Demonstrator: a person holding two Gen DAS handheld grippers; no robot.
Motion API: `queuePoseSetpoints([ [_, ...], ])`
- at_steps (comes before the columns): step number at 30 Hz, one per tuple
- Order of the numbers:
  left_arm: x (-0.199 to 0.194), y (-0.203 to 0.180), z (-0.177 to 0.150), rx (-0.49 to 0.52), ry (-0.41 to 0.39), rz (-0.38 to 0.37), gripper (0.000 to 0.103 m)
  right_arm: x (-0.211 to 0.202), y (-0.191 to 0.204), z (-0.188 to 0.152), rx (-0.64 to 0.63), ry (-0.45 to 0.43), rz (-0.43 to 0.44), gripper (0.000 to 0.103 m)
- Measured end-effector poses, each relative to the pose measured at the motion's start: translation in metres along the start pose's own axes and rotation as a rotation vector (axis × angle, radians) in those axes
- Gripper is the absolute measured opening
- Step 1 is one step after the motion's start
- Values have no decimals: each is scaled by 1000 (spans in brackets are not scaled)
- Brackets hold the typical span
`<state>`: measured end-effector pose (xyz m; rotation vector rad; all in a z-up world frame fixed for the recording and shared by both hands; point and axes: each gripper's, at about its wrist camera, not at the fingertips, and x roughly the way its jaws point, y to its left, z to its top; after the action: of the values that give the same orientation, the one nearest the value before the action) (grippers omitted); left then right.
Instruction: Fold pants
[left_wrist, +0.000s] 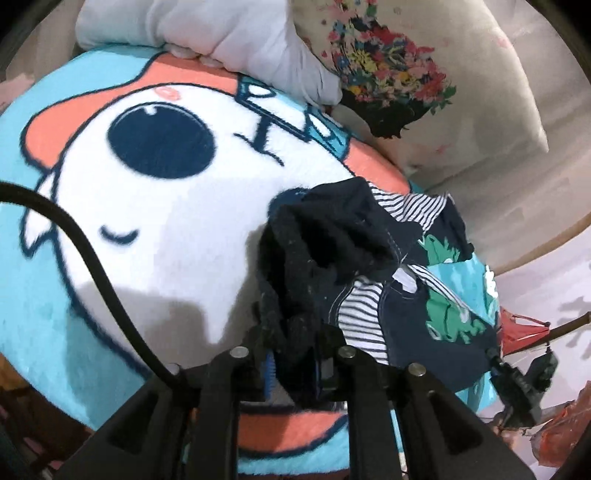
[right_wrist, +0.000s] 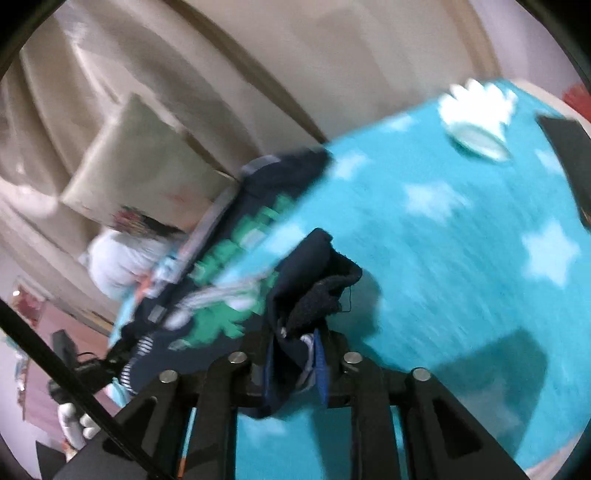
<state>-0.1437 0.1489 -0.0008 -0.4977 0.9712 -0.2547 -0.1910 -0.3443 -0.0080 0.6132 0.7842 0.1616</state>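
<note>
On a fleecy turquoise blanket (left_wrist: 48, 295) printed with a big-eyed white cartoon face and white stars, a pair of small navy pants (left_wrist: 406, 295) with green print and striped lining is held bunched between two black grippers. The left gripper (left_wrist: 291, 369) is seen clamped on a dark ribbed edge of the garment, and the right gripper (right_wrist: 295, 365), its view blurred, is likewise closed on a fold of navy cloth. A floral-print cream pillow (left_wrist: 461, 74) is propped behind.
</note>
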Motion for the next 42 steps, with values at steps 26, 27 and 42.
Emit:
queuePoseSetpoints([
  [26, -85, 45, -10, 31, -297, 23, 61, 175, 209, 11, -206, 281, 187, 45],
  [27, -83, 48, -9, 27, -291, 17, 61, 178, 210, 12, -209, 277, 179, 45],
  [42, -70, 72, -13, -17, -242, -13, 61, 216, 277, 34, -260, 297, 213, 10],
])
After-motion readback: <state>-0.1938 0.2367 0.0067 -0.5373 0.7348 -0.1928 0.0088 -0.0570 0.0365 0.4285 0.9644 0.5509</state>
